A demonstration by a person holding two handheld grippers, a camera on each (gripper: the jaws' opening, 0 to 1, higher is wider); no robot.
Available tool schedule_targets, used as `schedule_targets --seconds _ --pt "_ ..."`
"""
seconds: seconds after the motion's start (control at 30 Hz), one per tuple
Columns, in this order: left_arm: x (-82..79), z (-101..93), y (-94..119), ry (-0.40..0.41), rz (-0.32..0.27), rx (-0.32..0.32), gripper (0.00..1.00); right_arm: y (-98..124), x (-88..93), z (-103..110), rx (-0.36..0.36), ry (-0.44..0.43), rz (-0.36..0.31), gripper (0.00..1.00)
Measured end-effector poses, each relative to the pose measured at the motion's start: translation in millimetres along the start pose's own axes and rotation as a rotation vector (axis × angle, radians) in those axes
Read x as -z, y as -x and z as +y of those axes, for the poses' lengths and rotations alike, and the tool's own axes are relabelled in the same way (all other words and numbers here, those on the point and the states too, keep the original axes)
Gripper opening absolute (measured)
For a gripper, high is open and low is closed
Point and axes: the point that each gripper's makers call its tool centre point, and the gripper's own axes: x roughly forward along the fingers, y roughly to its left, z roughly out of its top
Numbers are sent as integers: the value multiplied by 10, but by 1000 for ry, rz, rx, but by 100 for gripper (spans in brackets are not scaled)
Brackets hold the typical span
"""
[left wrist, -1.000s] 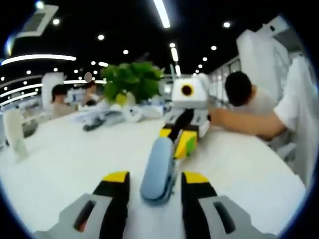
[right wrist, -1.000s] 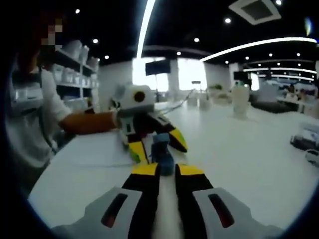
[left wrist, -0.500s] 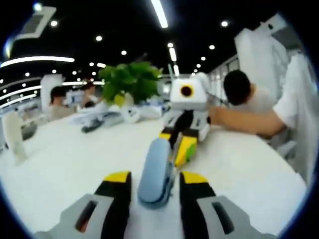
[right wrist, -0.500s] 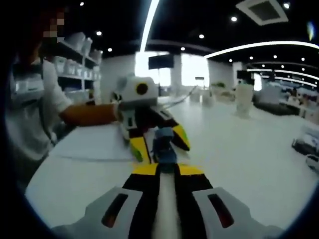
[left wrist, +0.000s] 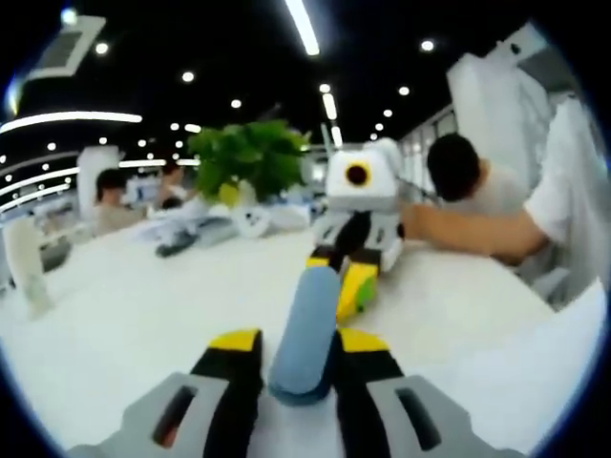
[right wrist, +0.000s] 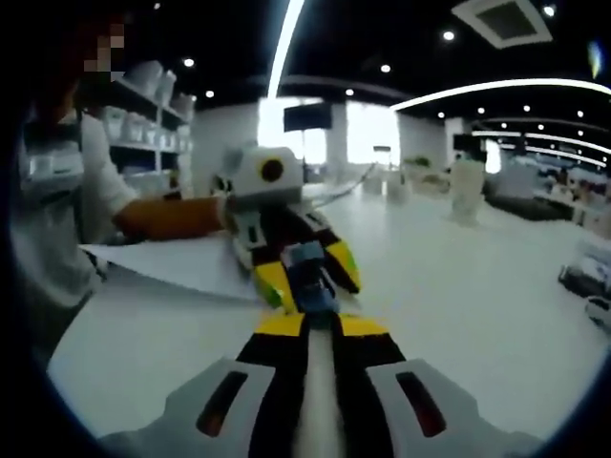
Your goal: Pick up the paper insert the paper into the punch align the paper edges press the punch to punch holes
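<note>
Gripping the blue punch (left wrist: 307,320) low in the middle of the left gripper view, the left tongs (left wrist: 300,342) are closing their yellow-tipped jaws on its two sides, and the white bench (left wrist: 115,315) is spreading out on the frame's left. The right tongs (left wrist: 346,280) are facing in from centre frame just behind the punch. At the lower right of the same frame the paper (left wrist: 539,367) is rising off the bench as a slanted white sheet. In the right gripper view that sheet is lifting at the left of the frame, its near edge running toward the punch at centre. At bottom centre the right tongs are holding their jaws pressed nearly together. A thin white strip is showing between them, and I cannot tell whether it is paper or bench. The likely trouble is that the lifted sheet is sitting skewed or shallow in the slot, so the holes may land crooked. The punch's smooth rounded body may also be twisting in a side pinch, and a hard press could tip it or crease the paper.
</note>
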Motion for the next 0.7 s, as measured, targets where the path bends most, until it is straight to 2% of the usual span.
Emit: schedule_targets --seconds 0.33,0.43,0.5,0.57,0.6,0.7 --pt "-8 -2 4 9 -7 -4 29 42 -42 -31 15 -19 -17 14" --pt "-11 7 5 12 -10 -4 28 62 -231 -58 49 -22 -81 13" --pt "-11 4 7 13 -10 -4 28 48 -437 -8 65 -8 -153 12" --pt "-20 12 18 22 -16 -2 28 28 -525 13 119 28 -161 7" --pt "-20 10 15 20 -17 -4 27 24 -609 18 147 37 -196 7" --pt "-14 2 28 18 -14 -8 27 30 -730 60 185 68 -215 8"
